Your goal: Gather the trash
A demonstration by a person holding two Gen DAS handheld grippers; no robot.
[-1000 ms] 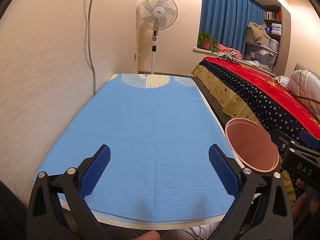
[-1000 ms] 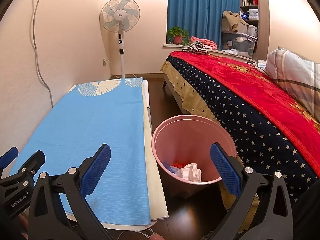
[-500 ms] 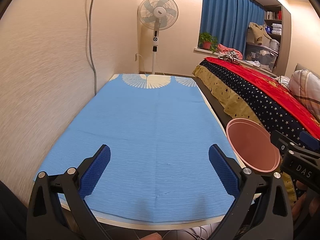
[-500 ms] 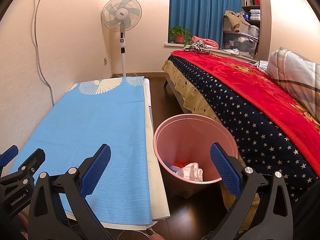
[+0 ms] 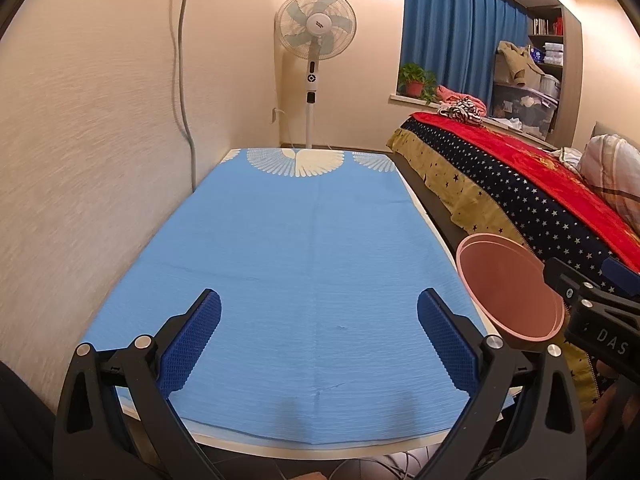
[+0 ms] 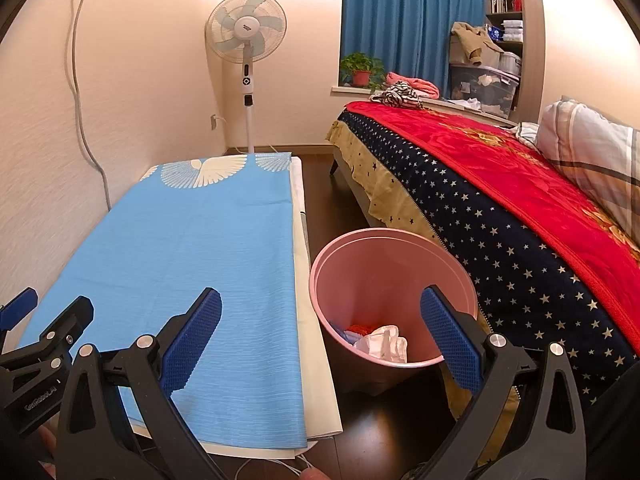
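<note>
A pink trash bin [image 6: 394,276] stands on the dark floor between the table and the bed; it also shows in the left wrist view [image 5: 508,288]. Inside lie crumpled white paper [image 6: 382,343], a red scrap [image 6: 360,327] and a bluish piece. My right gripper [image 6: 320,330] is open and empty, above the table's right edge and the bin's near rim. My left gripper [image 5: 319,330] is open and empty over the near end of the blue tablecloth [image 5: 304,264]. No trash shows on the table.
A wall with a hanging cable [image 5: 184,80] runs along the table's left. A standing fan [image 5: 314,40] is beyond the far end. A bed with a red and starred blanket [image 6: 500,192] is on the right, close to the bin.
Both views have shifted only slightly; the right gripper has drifted a little so the bin sits closer to centre. Both grippers stay open and empty.
</note>
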